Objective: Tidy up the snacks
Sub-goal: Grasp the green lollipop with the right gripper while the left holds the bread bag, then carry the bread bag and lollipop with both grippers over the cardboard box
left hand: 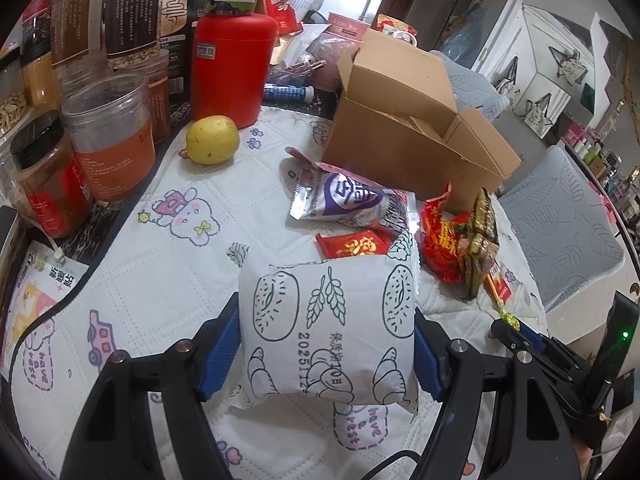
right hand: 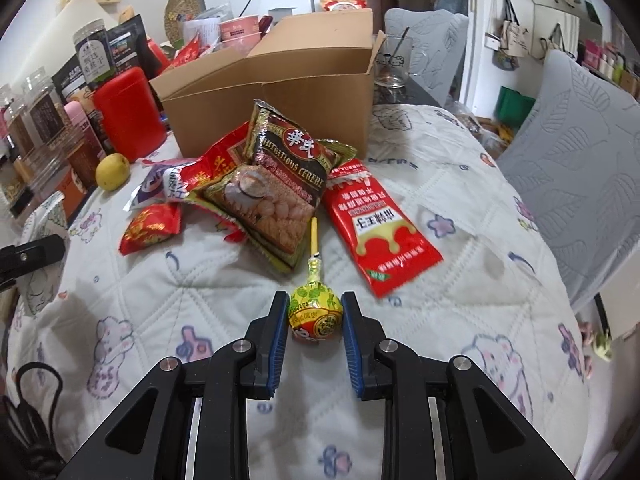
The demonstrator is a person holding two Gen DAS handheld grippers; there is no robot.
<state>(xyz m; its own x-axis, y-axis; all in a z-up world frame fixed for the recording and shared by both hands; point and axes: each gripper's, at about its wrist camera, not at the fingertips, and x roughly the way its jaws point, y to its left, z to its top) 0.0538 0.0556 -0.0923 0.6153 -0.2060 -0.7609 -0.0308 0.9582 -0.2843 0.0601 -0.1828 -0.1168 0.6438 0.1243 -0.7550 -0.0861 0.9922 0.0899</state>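
Note:
My left gripper (left hand: pixel 326 344) is shut on a white bread packet (left hand: pixel 328 328) printed with pastries, held just above the quilted cloth. In the right wrist view my right gripper (right hand: pixel 315 320) is shut on the yellow-wrapped head of a lollipop (right hand: pixel 316 312), its stick pointing away toward the snack pile. That pile holds a cereal packet (right hand: pixel 280 184), a red sauce sachet (right hand: pixel 380 232), a small red packet (right hand: pixel 150 228) and a purple-white packet (left hand: pixel 340 200). An open cardboard box (right hand: pixel 272 92) stands behind the pile. The right gripper and lollipop (left hand: pixel 509 322) also show at the left view's right edge.
Jars (left hand: pixel 108 140), a red canister (left hand: pixel 232 68) and a yellow fruit (left hand: pixel 212 140) stand along the left. A glass (right hand: pixel 394 64) sits behind the box. Grey cushioned chairs (right hand: pixel 580 176) flank the table's right edge. Cluttered packets lie at the back.

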